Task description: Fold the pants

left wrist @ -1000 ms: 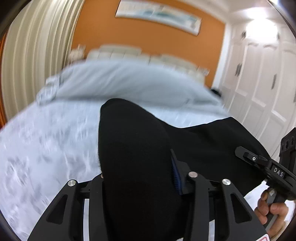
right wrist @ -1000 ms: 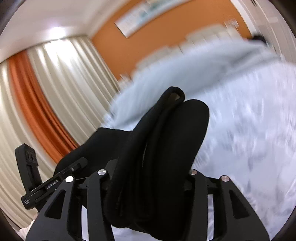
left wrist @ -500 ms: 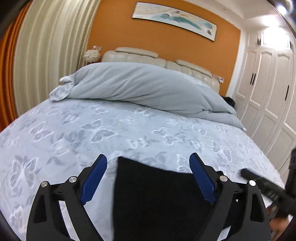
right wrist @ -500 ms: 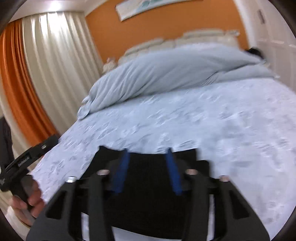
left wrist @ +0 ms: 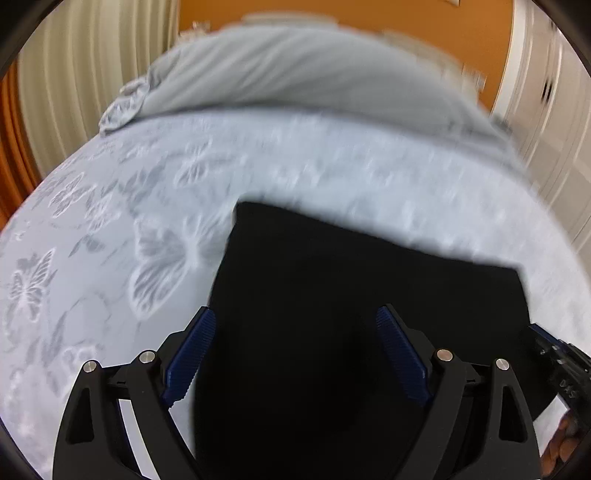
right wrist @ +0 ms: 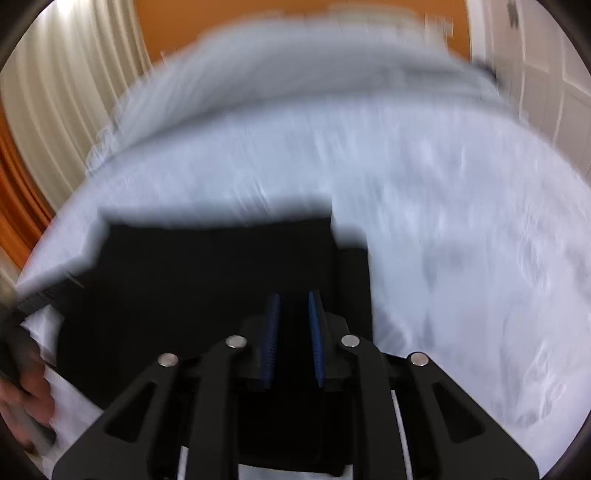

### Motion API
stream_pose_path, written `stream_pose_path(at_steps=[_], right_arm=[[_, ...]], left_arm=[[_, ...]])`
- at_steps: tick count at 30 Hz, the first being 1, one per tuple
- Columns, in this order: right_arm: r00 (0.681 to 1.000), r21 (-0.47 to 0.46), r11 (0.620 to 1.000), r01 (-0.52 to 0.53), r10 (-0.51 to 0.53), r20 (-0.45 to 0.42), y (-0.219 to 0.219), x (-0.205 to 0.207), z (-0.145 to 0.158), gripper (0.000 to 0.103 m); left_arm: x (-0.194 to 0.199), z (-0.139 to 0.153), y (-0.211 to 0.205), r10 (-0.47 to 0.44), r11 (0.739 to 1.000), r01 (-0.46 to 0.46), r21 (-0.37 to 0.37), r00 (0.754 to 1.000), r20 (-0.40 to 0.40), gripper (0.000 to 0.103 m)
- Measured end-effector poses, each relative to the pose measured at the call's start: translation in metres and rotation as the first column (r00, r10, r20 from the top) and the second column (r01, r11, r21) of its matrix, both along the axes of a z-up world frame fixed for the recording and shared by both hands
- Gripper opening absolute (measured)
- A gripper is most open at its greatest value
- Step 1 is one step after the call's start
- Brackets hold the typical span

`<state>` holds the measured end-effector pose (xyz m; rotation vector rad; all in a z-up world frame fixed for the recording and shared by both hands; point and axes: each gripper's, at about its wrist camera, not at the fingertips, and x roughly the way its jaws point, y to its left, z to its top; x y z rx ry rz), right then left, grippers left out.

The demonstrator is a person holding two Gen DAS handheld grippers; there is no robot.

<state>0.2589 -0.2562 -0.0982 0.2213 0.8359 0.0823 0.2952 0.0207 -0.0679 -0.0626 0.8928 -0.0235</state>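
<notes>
Left wrist view shows the left gripper [left wrist: 293,354] with its blue-padded fingers [left wrist: 190,356] spread wide, gripping nothing; the black pants [left wrist: 332,288] lie folded flat on the bed [left wrist: 110,240] directly ahead of and beneath the tongs, running between the two fingers and extending off to their right. The butterfly-patterned bedspread stretches away to the left and front of the tongs, and a bunched grey duvet [left wrist: 295,70] lies well beyond them, in front of an orange wall [left wrist: 210,13]. At the far right edge, part of the right gripper [left wrist: 561,373] shows just beside the pants' right edge. Right wrist view, heavily blurred, shows the right gripper [right wrist: 293,341] with its blue pads [right wrist: 271,339] drawn narrow, a slim gap between them; black fabric fills that gap, but I cannot tell whether they pinch it or only hover over it. The pants [right wrist: 207,280] spread ahead and to the left of these tongs, with a stepped corner at their far right. A hand [right wrist: 26,402] appears at the lower left edge.
</notes>
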Motion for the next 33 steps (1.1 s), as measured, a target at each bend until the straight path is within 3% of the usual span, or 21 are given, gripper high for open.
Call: stream_pose_path(at_steps=[3,6,11,19,22,28,33], right_arm=[[1.000,-0.010,1.000,0.027,-0.027,-0.004,0.004,-0.032,0.034,0.020],[0.999,-0.060,0.998,-0.003,0.005,0.031,0.016,-0.077,0.065,0.020],[0.998,-0.031,0.999,0.009,-0.007,0.069,0.018,-0.141,0.093,0.020],[0.997,-0.029,0.999,0.038,-0.036,0.068,0.026,-0.220,0.086,0.022],[0.995,-0.020,0.998,0.066,-0.065,0.074,0.025,-0.241,0.083,0.052],[0.991,-0.131,0.989,0.074,-0.058,0.122,0.033,-0.266,0.080,0.053],[0.994,-0.174,0.982,0.068,-0.052,0.100,0.034,-0.266,0.068,0.057]], left_arm=[[-0.033,0.012,0.009,-0.012,0.999,0.013,-0.045,1.000,0.022,0.081],[-0.075,0.032,0.009,-0.039,0.999,0.040,-0.001,0.995,0.094,0.082],[-0.147,0.065,0.010,-0.049,0.998,0.043,0.047,0.988,0.148,0.082],[-0.226,0.075,0.008,-0.058,0.996,0.046,0.081,0.987,0.153,0.083],[-0.248,0.064,0.009,-0.056,0.994,0.041,0.103,0.987,0.150,0.083],[-0.271,0.045,0.017,-0.036,0.996,0.026,0.084,0.993,0.113,0.083],[-0.277,0.036,0.016,-0.050,0.988,0.032,0.149,0.992,0.119,0.083]])
